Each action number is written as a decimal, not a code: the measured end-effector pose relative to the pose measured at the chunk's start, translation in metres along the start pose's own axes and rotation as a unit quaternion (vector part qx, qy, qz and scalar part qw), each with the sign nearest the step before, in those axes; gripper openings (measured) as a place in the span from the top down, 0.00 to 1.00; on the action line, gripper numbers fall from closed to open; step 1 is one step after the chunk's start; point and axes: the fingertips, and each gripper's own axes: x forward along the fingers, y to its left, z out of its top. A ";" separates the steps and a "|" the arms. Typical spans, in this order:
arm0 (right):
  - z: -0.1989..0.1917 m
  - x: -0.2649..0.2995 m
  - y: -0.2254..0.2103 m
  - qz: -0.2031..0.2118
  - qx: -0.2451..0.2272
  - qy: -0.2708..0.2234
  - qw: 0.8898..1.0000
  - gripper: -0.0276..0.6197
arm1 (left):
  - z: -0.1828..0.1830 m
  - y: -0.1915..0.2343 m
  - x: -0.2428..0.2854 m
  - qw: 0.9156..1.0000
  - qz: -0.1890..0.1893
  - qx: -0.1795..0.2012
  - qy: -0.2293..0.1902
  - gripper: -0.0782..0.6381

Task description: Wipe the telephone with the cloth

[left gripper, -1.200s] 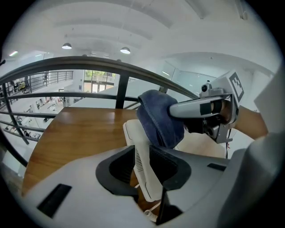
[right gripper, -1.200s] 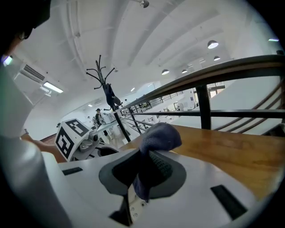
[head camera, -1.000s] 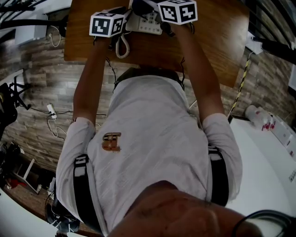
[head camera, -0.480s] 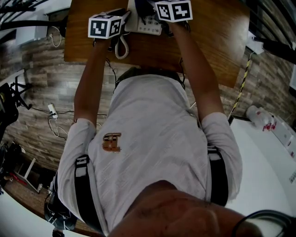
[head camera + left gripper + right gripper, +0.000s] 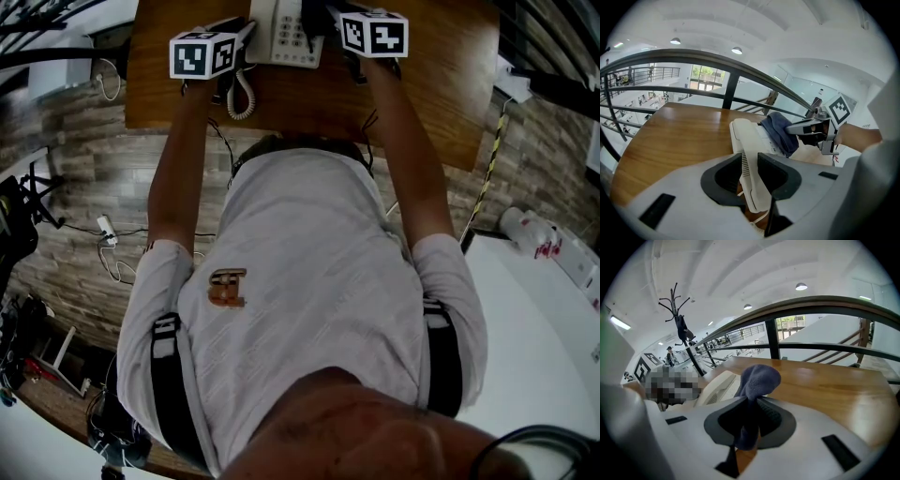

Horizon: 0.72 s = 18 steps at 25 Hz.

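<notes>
- My left gripper is closed on the handset, one jaw pressed against each long side of it.
- The handset runs away from me along the left side of the telephone. I cannot tell whether it sits in its cradle or is lifted a little.
- My right gripper is clamped on the cloth. The dark blue fabric is pinched between the jaws, bulges out past them in a rounded bunch, and a tail of it hangs down on the near side.
- From the left gripper view, the bunched cloth lies on the right part of the telephone, over the keypad area and touching it.
- The telephone is cream white and sits at the far edge of the wooden worktop, between my two grippers.
- Its coiled cord loops towards me at the near left of the telephone, just beside my left gripper.
- In the head view, both my forearms reach out over the near edge of the worktop, the left to the telephone's left side and the right to its right.
- A dark railing curves past beyond the far side of the worktop.
</notes>
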 end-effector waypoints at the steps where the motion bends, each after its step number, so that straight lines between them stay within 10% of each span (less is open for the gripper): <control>1: -0.002 -0.005 -0.003 -0.004 0.001 -0.002 1.000 0.86 | -0.001 0.000 0.000 1.000 -0.001 -0.001 -0.001 0.75; 18: 0.017 -0.027 0.097 0.134 0.044 -0.066 0.988 0.86 | -0.001 -0.008 0.001 1.000 -0.008 -0.009 -0.011 0.74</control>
